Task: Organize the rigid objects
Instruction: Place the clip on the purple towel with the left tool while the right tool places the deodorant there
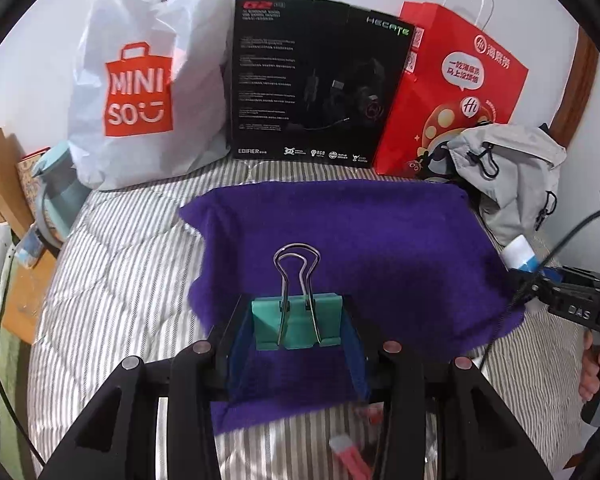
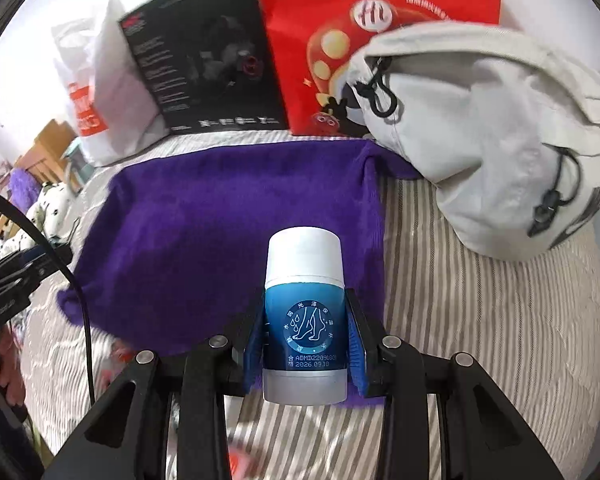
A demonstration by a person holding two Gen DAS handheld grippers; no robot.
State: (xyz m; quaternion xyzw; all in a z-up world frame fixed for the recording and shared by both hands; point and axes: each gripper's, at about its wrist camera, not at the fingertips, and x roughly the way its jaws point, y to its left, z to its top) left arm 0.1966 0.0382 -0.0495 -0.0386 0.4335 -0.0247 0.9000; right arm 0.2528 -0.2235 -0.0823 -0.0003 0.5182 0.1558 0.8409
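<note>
Teal metal binder clip (image 1: 297, 322) with silver wire handles, clamped by its sides between the blue-padded left tongs (image 1: 297, 330), handles pointing away from the camera, above the near part of the purple fleece cloth (image 1: 340, 240). Cylindrical blue bottle with a white cap (image 2: 305, 312), gripped around its printed body by the right tongs (image 2: 306, 344), cap away from the camera, over the near right edge of the same purple cloth. Purple cloth spread flat on the grey-and-white striped bed quilt (image 1: 120, 280). Behind the cloth, leaning against the white wall: white plastic shopping bag with an orange logo (image 1: 148, 80) toward the left, black printed cardboard box (image 1: 316, 80) directly behind, red paper carrier bag with white cord handles (image 1: 456, 88) toward the right. Light grey fabric drawstring bag (image 2: 480, 128) slumped on the quilt just beside the cloth's far right corner, overlapping the foot of the red bag. Small pink-red object (image 1: 350, 458), blurred, on the quilt in front of the cloth's near edge, below the left tongs. Pale blue object and wooden furniture left of the white bag, beyond the bed's edge; kind not discernible.
</note>
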